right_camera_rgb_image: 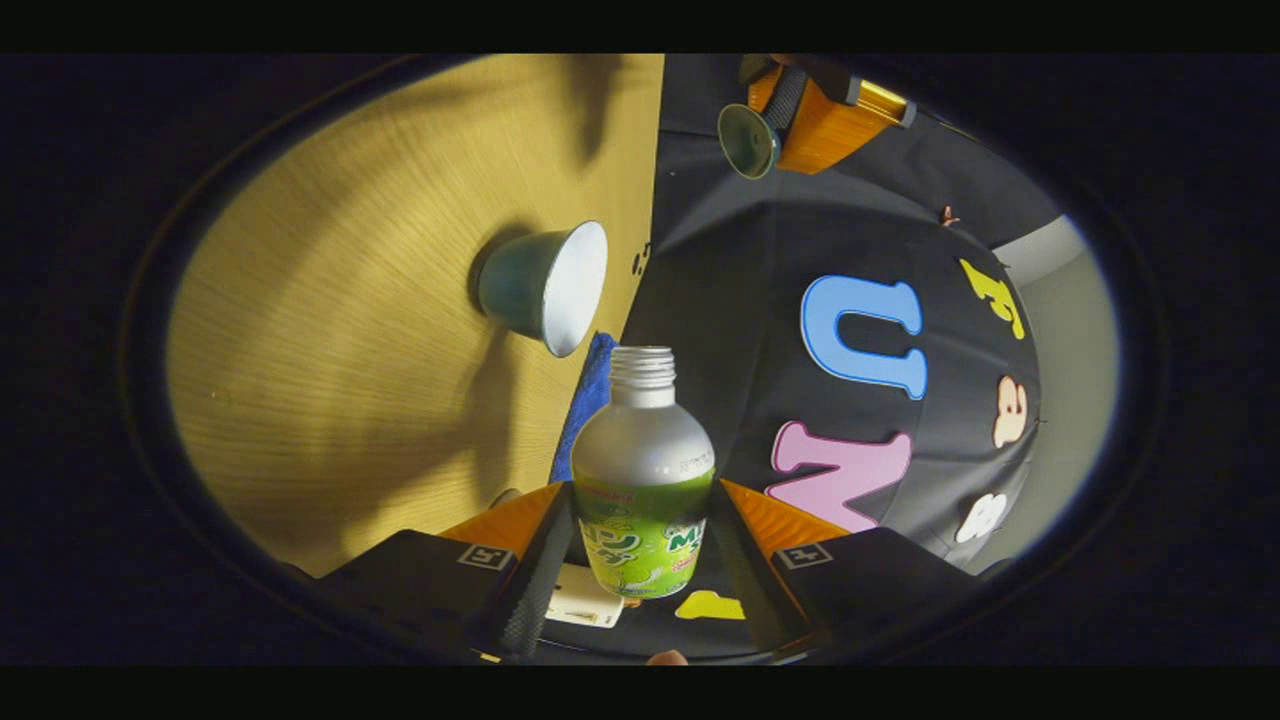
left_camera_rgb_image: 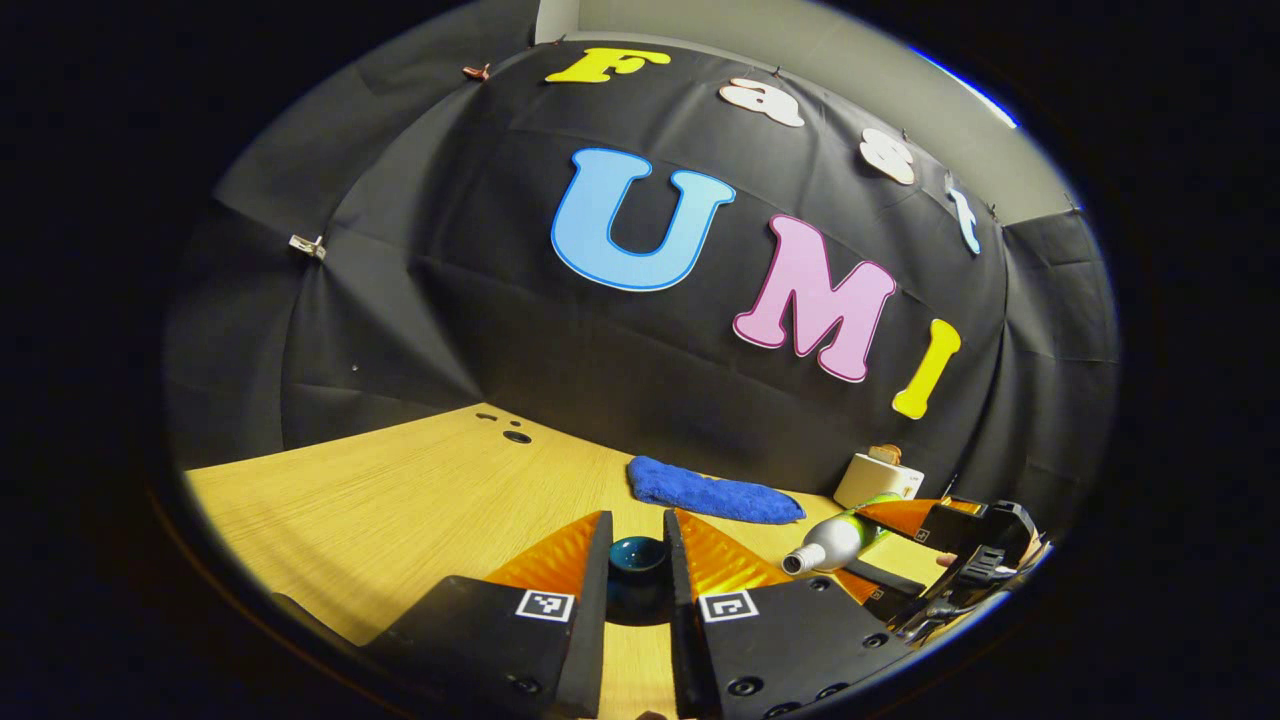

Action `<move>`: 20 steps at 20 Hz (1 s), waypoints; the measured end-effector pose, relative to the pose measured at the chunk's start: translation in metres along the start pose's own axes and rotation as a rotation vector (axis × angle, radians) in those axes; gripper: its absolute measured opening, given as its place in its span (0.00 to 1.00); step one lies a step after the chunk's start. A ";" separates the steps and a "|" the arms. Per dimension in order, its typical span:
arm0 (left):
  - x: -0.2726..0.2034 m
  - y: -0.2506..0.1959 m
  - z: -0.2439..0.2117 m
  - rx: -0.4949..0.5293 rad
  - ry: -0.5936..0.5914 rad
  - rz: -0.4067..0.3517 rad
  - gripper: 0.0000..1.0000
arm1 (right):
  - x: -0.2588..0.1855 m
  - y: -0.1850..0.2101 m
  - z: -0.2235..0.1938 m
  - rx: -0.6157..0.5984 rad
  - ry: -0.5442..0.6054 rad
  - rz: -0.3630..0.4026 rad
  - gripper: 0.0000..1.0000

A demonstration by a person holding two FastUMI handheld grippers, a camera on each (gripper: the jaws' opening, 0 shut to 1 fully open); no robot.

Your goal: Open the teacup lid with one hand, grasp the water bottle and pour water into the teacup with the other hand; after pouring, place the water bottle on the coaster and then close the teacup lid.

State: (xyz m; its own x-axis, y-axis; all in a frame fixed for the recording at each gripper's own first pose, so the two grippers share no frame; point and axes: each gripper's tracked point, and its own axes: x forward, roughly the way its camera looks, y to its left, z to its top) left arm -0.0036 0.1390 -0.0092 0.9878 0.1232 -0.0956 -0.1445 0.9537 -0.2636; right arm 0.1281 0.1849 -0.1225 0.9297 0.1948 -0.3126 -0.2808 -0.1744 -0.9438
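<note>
Teacup (right_camera_rgb_image: 545, 287) stands uncovered on the counter (right_camera_rgb_image: 350, 380), ahead of the right gripper (right_camera_rgb_image: 640, 560) and off to the side of its fingers; in the right gripper view the whole scene is rolled over, so the bottle is tipped far toward horizontal. Right fingers are clenched on the green-labelled body of the water bottle (right_camera_rgb_image: 645, 480), one finger on each side, cap off, open neck pointing forward past the fingertips toward the cup's rim.

Left gripper (left_camera_rgb_image: 638, 575) grasps the teacup lid (left_camera_rgb_image: 637, 560) between its two fingers, held up off the counter. The same lid and gripper appear in the right gripper view, well apart from the cup mouth.

Step in hand, as judged: pouring, or just about to. No stream of water can be made out.

To do it well: bring the neck over the white inside of the cup before tipping further, tilt slowly, keep the grip low on the label so the bottle does not twist between the fingers. Keep the lid parked clear of the pour path.

Surroundings: blue cloth (left_camera_rgb_image: 712, 492) lies on the counter beyond the left fingertips, near the wall; a small white box (left_camera_rgb_image: 878, 480) sits farther along, behind the bottle. The cloth is near the cup and could catch a spill. Coaster not identified with certainty.
</note>
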 end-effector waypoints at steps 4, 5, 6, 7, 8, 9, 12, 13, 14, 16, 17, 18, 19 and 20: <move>0.001 0.002 0.000 0.000 0.004 0.001 0.31 | 0.002 0.000 0.002 -0.024 -0.005 0.005 0.79; 0.001 0.003 -0.001 0.000 0.004 0.003 0.31 | 0.002 0.000 0.001 -0.031 -0.004 0.005 0.82; 0.001 0.003 -0.001 -0.001 0.004 0.004 0.31 | 0.002 -0.001 0.001 -0.040 -0.003 0.004 0.82; 0.001 0.004 -0.001 -0.003 0.005 0.004 0.31 | 0.002 -0.001 0.000 -0.047 -0.003 0.004 0.83; 0.001 0.004 -0.001 -0.003 0.006 0.005 0.31 | 0.003 -0.001 0.001 -0.056 -0.004 0.005 0.79; 0.002 0.004 -0.001 -0.004 0.007 0.005 0.31 | 0.003 -0.002 0.002 -0.067 -0.005 0.003 0.79; 0.001 0.004 -0.003 -0.006 0.011 0.004 0.31 | 0.003 -0.007 0.000 -0.095 -0.004 -0.003 0.79; 0.002 0.004 -0.004 -0.006 0.013 0.003 0.31 | 0.003 -0.008 -0.004 -0.098 0.000 -0.005 0.80; 0.002 0.003 -0.004 -0.006 0.013 0.002 0.31 | 0.006 -0.010 -0.002 -0.102 0.002 -0.006 0.80; 0.002 0.004 -0.003 -0.006 0.014 0.003 0.31 | 0.004 -0.013 -0.006 -0.119 0.003 -0.018 0.79; 0.002 0.005 -0.004 -0.006 0.013 0.003 0.31 | 0.003 -0.014 -0.004 -0.129 0.000 -0.022 0.80; 0.002 0.005 -0.003 -0.006 0.014 0.003 0.31 | 0.005 -0.017 -0.003 -0.141 -0.003 -0.026 0.80; 0.002 0.005 -0.004 -0.007 0.014 0.004 0.31 | 0.005 -0.019 0.000 -0.155 -0.007 -0.031 0.80; 0.002 0.005 -0.004 -0.007 0.015 0.004 0.31 | 0.005 -0.020 0.001 -0.169 -0.011 -0.035 0.80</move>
State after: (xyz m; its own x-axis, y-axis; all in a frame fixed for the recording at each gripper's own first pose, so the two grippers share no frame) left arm -0.0022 0.1430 -0.0147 0.9861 0.1230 -0.1113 -0.1491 0.9513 -0.2699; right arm 0.1378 0.1906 -0.1057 0.9353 0.2137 -0.2821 -0.2036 -0.3271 -0.9228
